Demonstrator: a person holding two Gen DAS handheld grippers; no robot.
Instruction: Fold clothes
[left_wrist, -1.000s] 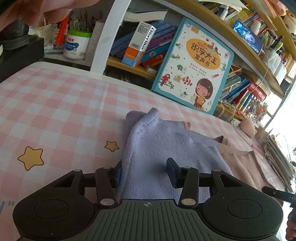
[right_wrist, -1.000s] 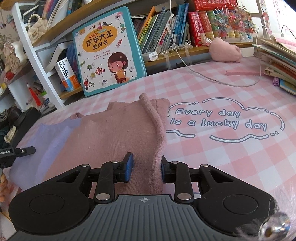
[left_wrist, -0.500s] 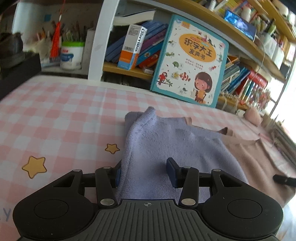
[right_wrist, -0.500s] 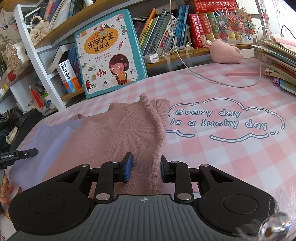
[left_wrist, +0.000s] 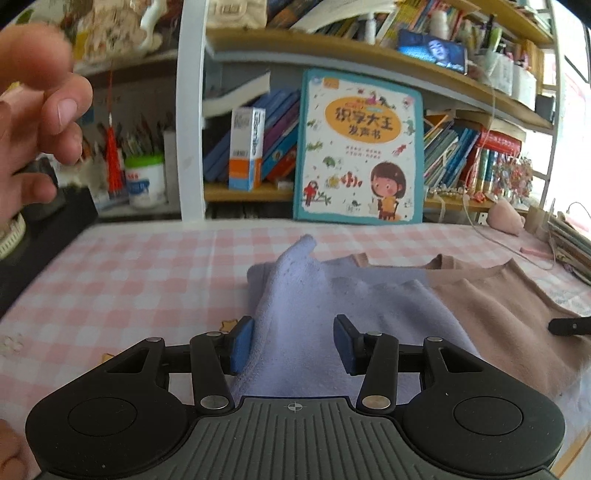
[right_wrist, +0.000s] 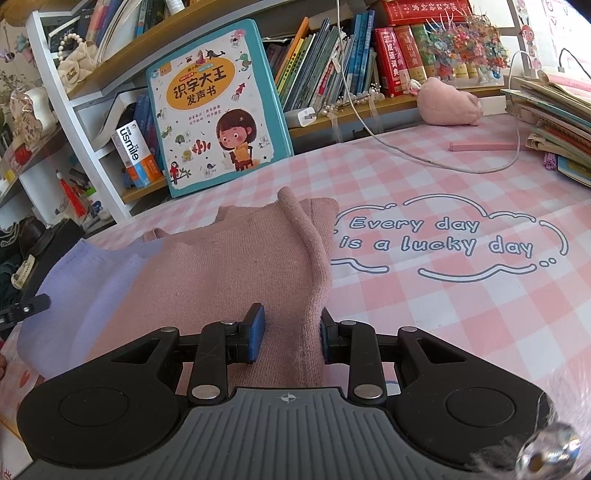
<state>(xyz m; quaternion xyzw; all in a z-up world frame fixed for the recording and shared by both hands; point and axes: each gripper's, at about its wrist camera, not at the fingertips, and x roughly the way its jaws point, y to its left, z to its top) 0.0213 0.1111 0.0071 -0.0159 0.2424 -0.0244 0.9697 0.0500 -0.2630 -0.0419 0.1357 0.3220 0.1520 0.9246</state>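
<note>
garment (left_wrist: 369, 295): lilac-and-pink knit, spread on the checked surface (left_wrist: 140, 273) | left claw (left_wrist: 293, 343): half open, lilac edge bunched between pads, grip unclear | right claw (right_wrist: 290, 334): narrower, pinching raised pink fold

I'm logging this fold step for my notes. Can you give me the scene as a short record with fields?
surface: pink checked tablecloth
garment: sweater, lilac half, pink half
left gripper: lilac edge between the jaws, raised in a ridge
right gripper: pink edge between the jaws, raised in a ridge
backdrop: teal picture book leaning on shelves
fold: not yet made
</note>
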